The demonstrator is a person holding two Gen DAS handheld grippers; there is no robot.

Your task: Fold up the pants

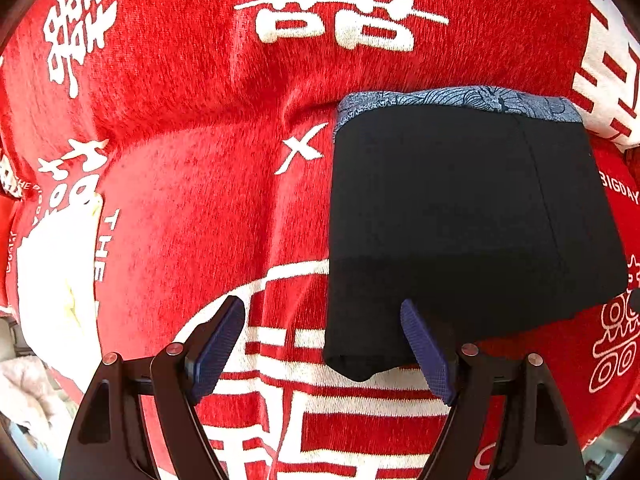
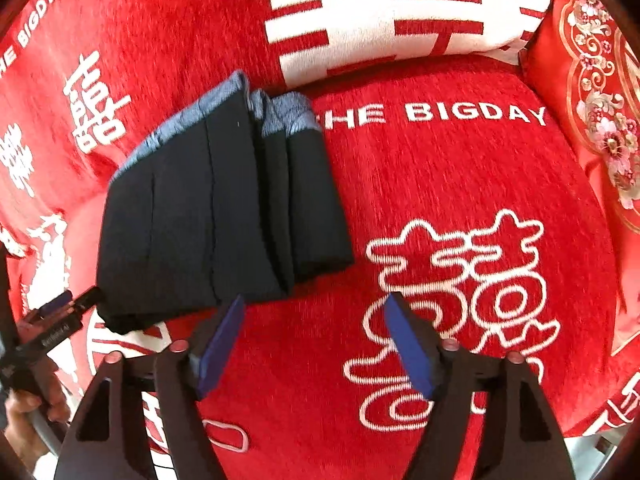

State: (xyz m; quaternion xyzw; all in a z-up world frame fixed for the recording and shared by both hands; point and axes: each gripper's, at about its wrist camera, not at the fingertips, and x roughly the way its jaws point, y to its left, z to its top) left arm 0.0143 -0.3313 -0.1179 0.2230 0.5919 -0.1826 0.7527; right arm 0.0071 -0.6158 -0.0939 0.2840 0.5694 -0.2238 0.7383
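Left wrist view showed the left tongs spread, empty, beside the folded black pants on the red blanket, right tongs likewise spread; any further fold probably needed both near corners pinched evenly

Red blanket (white characters), embroidered red cushion, bright light

Light: bright, warm, even across both views.
Glare: white patch blown out at 9 o'clock in the left wrist view.
Shadows: soft and faint; black pants lose nearly all detail.
Blur: slight smear on the red blanket, lettering soft.
Distortion: strong fisheye bending, dark corners at every edge.
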